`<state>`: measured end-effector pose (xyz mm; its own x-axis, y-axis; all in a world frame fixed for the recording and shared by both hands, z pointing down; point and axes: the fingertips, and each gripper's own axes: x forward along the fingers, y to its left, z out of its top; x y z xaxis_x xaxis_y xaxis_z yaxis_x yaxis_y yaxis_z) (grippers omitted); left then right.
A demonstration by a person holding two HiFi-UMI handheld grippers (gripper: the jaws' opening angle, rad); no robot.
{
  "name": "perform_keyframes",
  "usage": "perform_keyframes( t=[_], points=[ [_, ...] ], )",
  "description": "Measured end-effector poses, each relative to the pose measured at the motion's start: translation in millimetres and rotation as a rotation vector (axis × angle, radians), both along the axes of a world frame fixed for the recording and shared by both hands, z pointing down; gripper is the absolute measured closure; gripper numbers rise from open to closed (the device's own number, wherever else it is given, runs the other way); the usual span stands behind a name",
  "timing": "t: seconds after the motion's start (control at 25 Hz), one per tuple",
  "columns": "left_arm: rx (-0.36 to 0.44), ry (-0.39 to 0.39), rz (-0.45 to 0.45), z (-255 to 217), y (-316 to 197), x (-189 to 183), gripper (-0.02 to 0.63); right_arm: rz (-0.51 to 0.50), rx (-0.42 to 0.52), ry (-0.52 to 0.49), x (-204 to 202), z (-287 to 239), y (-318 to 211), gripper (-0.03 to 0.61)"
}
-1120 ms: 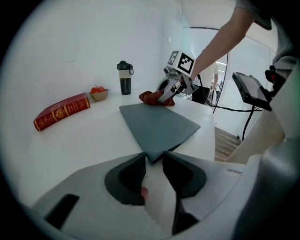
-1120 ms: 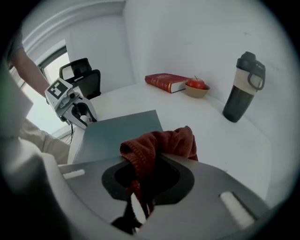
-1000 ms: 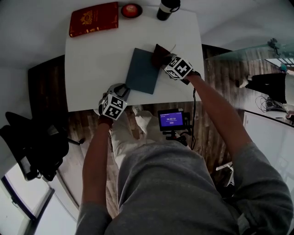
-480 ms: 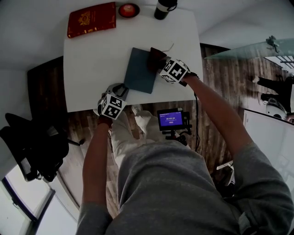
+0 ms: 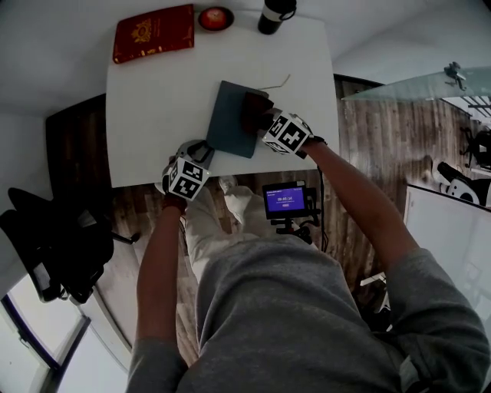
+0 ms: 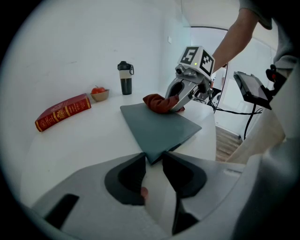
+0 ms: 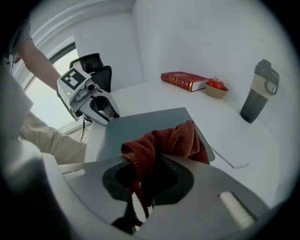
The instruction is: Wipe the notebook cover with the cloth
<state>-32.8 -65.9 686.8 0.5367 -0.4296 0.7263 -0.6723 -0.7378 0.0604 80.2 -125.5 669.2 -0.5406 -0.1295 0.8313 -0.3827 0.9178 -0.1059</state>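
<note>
A dark teal notebook (image 5: 230,115) lies flat on the white table (image 5: 153,107). My right gripper (image 5: 265,123) is shut on a bunched dark red cloth (image 5: 255,110), which rests on the cover near the notebook's right edge. In the right gripper view the cloth (image 7: 168,140) bulges out of the shut right gripper (image 7: 152,161) onto the notebook (image 7: 140,124). My left gripper (image 5: 204,151) sits at the notebook's near-left corner. In the left gripper view that corner (image 6: 152,157) is wedged between the two jaw tips, which touch its edges.
At the table's far edge lie a red book (image 5: 153,32), a small bowl with a red fruit (image 5: 215,17) and a dark tumbler (image 5: 276,14). A thin cord (image 5: 276,80) lies beyond the notebook. A small screen on a stand (image 5: 284,201) is below the near table edge.
My right gripper has slid the cloth from the notebook's far right edge leftward and nearer, further onto the cover. The left gripper has stayed at the corner.
</note>
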Motion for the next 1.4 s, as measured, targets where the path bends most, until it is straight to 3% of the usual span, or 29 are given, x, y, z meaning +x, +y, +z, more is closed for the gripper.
perform_keyframes(
  t=[1.4],
  points=[
    [-0.018, 0.006, 0.003, 2.5, -1.8, -2.4, 0.494, -0.248, -0.142, -0.081, -29.4, -1.3, 92.0, 0.529]
  ],
)
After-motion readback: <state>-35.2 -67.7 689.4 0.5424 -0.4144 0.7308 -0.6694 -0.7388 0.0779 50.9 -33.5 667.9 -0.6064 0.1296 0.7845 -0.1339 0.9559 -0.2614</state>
